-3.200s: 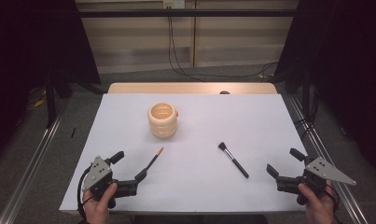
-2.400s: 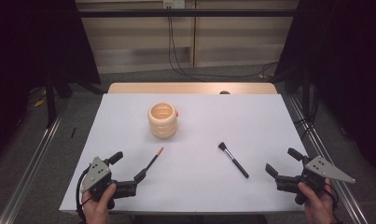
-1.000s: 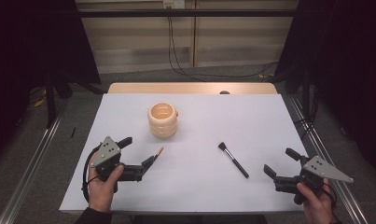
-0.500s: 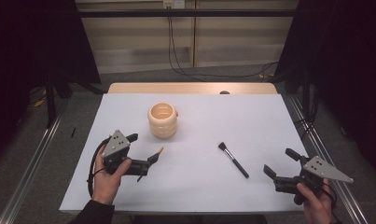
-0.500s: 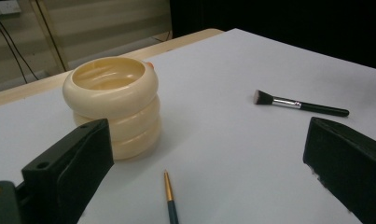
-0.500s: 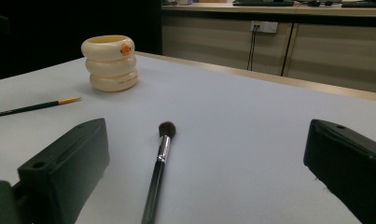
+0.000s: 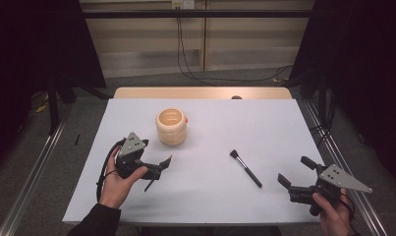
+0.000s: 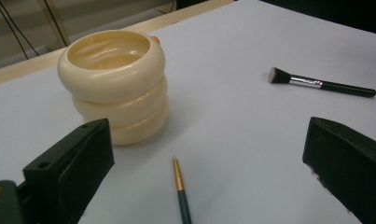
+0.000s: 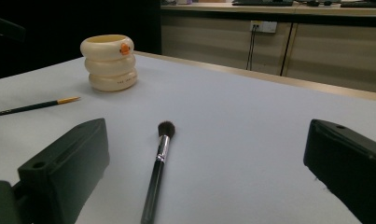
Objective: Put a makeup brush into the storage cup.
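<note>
A cream ringed cup (image 7: 171,126) stands upright on the white table (image 7: 210,123). In front of it lies a thin green brush with a gold ferrule (image 8: 180,191). My left gripper (image 7: 158,169) is open, its jaws on either side of this brush (image 7: 169,158), with the cup (image 8: 113,84) just ahead to the left. A black makeup brush (image 7: 245,168) lies right of centre. My right gripper (image 7: 296,170) is open near the front right corner, and the makeup brush (image 9: 158,172) lies between and ahead of its jaws. Nothing is held.
A bare wooden strip (image 7: 200,92) runs along the table's far edge. Metal rails (image 7: 33,172) flank both sides. The cup (image 9: 109,63) and the thin brush (image 9: 34,106) appear far off in the right gripper view.
My left gripper has moved forward and right from the front left corner until its open jaws sit around the thin brush. The right gripper has barely shifted.
</note>
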